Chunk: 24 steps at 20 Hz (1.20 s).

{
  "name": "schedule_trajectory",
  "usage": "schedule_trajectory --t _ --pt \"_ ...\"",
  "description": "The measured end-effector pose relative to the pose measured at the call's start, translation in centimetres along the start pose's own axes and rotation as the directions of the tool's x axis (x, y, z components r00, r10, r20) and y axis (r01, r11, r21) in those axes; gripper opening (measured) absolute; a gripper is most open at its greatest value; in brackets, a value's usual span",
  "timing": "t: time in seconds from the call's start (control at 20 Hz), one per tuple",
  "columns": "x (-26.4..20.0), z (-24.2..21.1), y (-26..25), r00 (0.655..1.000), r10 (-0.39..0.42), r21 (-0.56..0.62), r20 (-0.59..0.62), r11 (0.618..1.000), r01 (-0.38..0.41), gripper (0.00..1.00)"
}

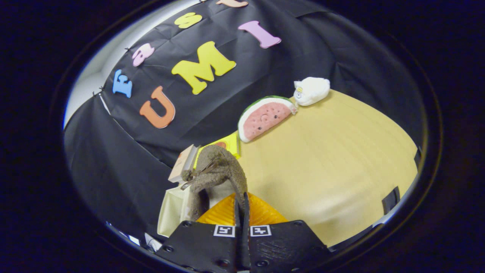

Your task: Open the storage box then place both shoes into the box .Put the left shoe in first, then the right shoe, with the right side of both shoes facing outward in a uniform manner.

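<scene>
Black cloth backs a pale wooden tabletop (333,159), seen at a steep tilt. Nearest, the gripper (241,201) has its fingers pressed together on the collar edge of a brownish suede shoe (218,170), which hangs lifted, probably so it can be carried. Just beyond the fingers sits the storage box (172,210), cream-walled, near the table's edge; whether it is fully open is hard to tell. Farther off, a watermelon plush (263,117) and a white plush (311,91) lie along the far edge.
</scene>
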<state>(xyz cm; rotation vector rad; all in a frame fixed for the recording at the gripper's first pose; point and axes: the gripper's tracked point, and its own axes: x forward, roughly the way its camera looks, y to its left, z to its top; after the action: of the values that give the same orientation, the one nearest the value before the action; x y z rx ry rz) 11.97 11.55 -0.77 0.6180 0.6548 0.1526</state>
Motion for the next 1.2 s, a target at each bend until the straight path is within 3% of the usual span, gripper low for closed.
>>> schedule_trajectory --t 0.3,0.45,0.7,0.9,1.15,1.2 --pt "3.1 -5.0 11.6 0.998 0.034 -0.028 -0.049 0.999 -0.036 0.00" --pt "5.5 -7.7 15.3 0.997 0.008 -0.034 -0.077 0.999 -0.011 0.00" --pt "9.0 -11.3 17.8 0.996 -0.084 -0.019 -0.041 0.996 0.083 0.00" --pt "9.8 -13.4 16.7 0.984 -0.176 -0.049 0.024 0.983 0.177 0.00" --pt "10.7 -14.6 16.3 0.981 -0.184 -0.025 0.066 0.982 0.186 0.01" --pt "10.8 -14.5 16.6 0.983 -0.169 -0.038 0.076 0.984 0.173 0.09"
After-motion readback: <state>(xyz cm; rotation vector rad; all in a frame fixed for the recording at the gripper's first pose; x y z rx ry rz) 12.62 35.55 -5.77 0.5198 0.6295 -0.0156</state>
